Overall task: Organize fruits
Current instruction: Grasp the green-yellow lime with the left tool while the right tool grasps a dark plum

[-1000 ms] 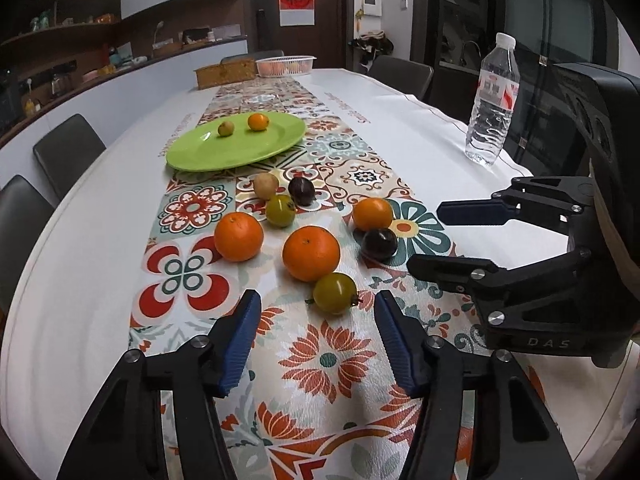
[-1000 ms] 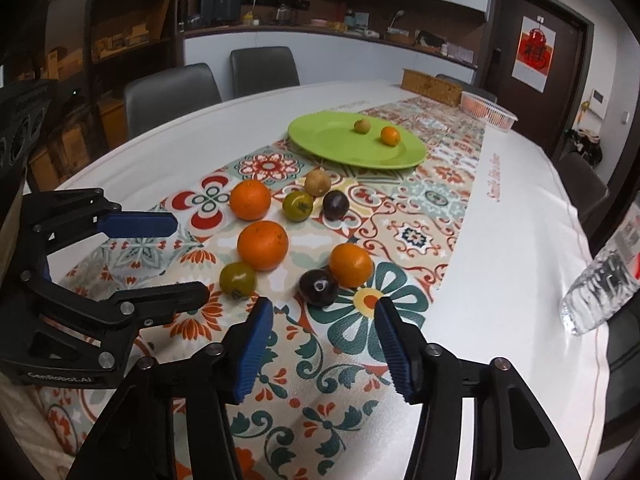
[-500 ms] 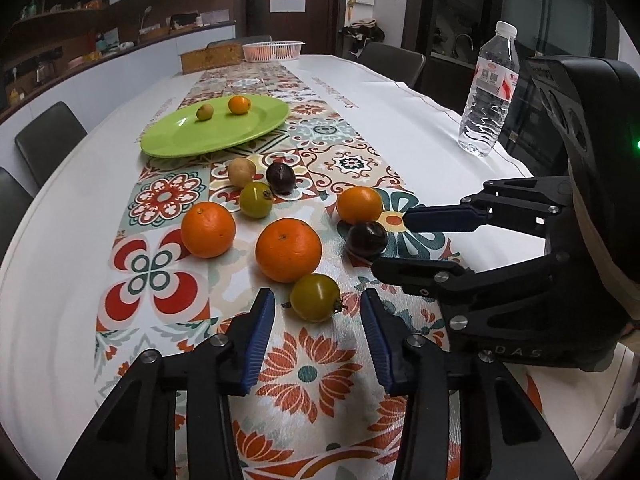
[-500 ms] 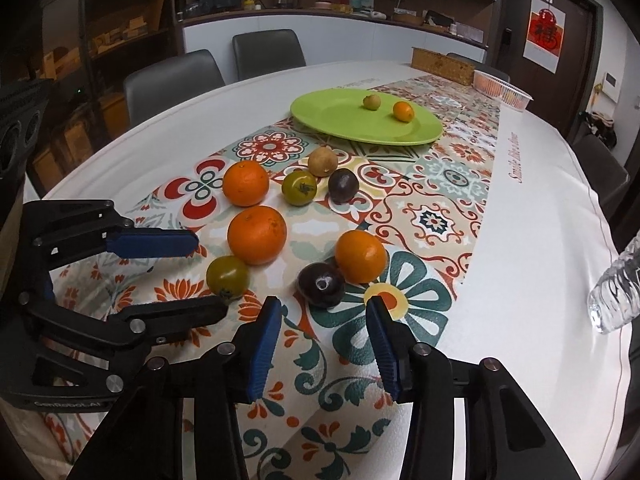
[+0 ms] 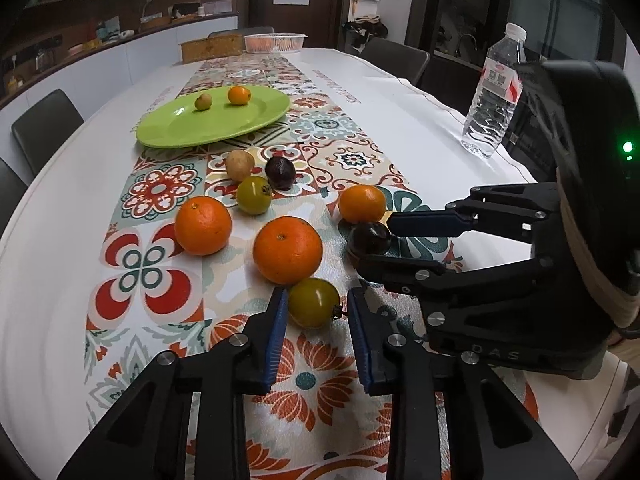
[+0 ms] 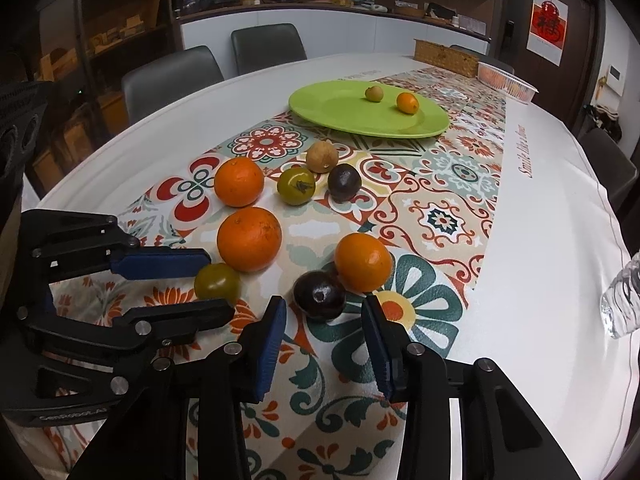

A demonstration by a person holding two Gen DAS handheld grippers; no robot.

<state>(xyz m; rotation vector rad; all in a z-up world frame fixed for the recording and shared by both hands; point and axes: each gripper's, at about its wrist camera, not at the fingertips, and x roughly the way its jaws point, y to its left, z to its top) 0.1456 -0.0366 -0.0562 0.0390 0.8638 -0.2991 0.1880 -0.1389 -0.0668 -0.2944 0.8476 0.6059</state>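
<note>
The left claw (image 5: 316, 312), jaws just closing, brackets the small round green tomato (image 5: 314, 307) on the desk (image 5: 52, 280), at six o'clock of the large orange (image 5: 287, 255); the right claw (image 6: 324, 320), narrowing, reaches the dark plum (image 6: 319, 295). Squeeze both gently, centred, before lifting toward the lime-green plate (image 5: 176, 128).

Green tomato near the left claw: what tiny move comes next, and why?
Probably finish closing the left claw on the green tomato: its jaws have just been closing, the tomato sits between them, yet a slight gap shows by one pad.
</note>
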